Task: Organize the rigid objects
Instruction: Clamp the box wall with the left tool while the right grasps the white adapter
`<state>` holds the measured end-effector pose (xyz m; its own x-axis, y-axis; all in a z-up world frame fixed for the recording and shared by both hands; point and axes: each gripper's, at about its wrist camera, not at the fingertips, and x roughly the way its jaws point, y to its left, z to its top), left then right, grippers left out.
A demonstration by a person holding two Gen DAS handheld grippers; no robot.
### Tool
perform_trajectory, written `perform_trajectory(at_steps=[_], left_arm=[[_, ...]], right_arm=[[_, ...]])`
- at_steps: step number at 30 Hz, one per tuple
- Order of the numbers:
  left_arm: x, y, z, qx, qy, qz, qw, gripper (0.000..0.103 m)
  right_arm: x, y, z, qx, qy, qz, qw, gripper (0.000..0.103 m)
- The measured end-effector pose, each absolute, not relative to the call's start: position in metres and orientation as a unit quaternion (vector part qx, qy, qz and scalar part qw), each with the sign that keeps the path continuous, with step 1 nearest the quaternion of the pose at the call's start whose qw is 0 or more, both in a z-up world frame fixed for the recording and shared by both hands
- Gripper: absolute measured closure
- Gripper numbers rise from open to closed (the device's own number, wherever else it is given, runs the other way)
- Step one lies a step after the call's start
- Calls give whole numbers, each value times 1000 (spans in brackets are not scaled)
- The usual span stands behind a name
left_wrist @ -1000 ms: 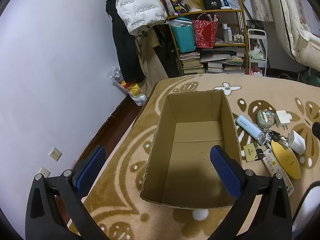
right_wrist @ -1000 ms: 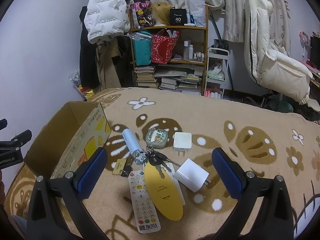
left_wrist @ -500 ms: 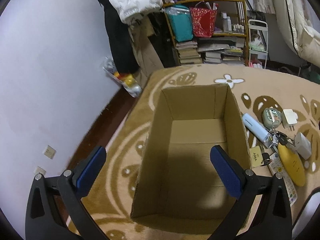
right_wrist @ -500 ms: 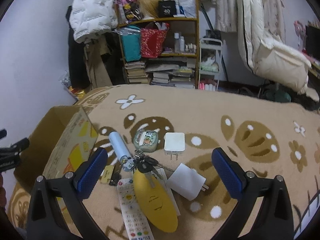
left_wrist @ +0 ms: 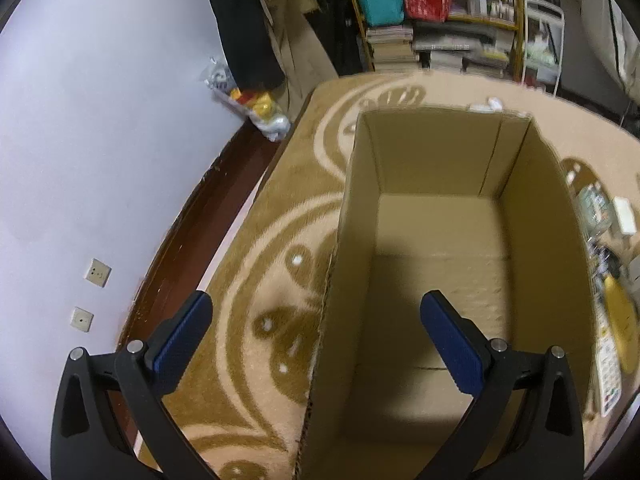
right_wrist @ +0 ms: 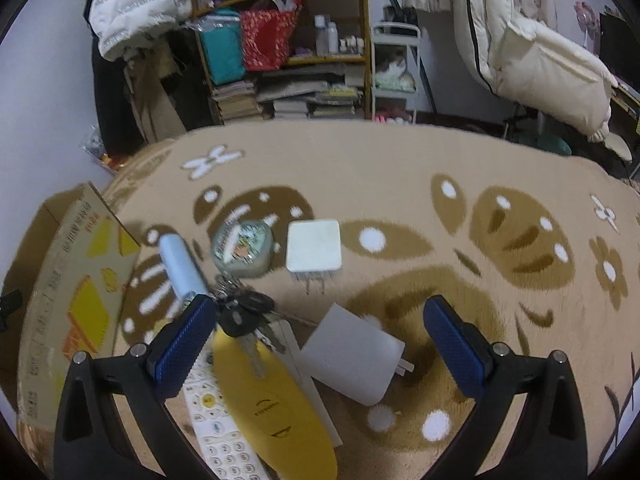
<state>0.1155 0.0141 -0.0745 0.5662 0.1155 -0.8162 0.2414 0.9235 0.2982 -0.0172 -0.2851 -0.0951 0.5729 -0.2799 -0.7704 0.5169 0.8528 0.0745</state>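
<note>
We were at the very start of the tidy-up. Nothing was in the cardboard box (left_wrist: 452, 264) yet; we could see its bare bottom. The box stood open on the patterned rug (right_wrist: 400, 168).

Our left claw (left_wrist: 316, 336) was spread wide and held nothing. It hung over the near left wall of the box, one blue pad outside and one pad above the inside. We think it was there to steady the box.

Our right claw (right_wrist: 318, 338) was wide too, and empty. It hovered over the pile of small things. Right between its pads lay the grey charger (right_wrist: 352, 360), tipped at an angle. At about 10 o'clock from the charger sat the bunch of keys (right_wrist: 244, 312), lying partly on the yellow oval thing (right_wrist: 272, 404). The remote (right_wrist: 220, 424) lay under that, at about 8 o'clock. Farther off, near 12 o'clock, sat the white square plug (right_wrist: 313, 245), with the round tin (right_wrist: 243, 249) and the pale blue tube (right_wrist: 180, 266) beside it toward 11 o'clock.

Next, we guessed, the right claw needed to drop straight down, close on the grey charger's flat sides, lift it, and carry it toward 9 o'clock into the box. The keys lay close, so we had to mind not to snag them.
</note>
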Motion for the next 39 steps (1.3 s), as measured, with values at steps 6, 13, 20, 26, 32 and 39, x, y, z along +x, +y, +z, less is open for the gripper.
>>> perform_trajectory(at_steps=[6,13,20,26,32,39], left_arm=[[127,21,-94,192,498,-14,845,0],[129,21,-97,203,508,-1,837,0],[126,17,-102,225,512,5,829,0],[126,18,-104,229,514,12,827,0],[129,19,-108,229,524,14,820,17],[129,22,-114,205,553,-3,807,57]], right_arm=[[-13,-294,-113,154,432,-242,855,0],[-16,-314,-127,202,451,-256,831,0],[-16,-331,-142,248,464,-256,811,4],[-13,-332,-149,255,473,-255,804,11],[-14,-328,-150,277,481,-241,796,26],[-14,-323,-144,244,472,-245,811,33]])
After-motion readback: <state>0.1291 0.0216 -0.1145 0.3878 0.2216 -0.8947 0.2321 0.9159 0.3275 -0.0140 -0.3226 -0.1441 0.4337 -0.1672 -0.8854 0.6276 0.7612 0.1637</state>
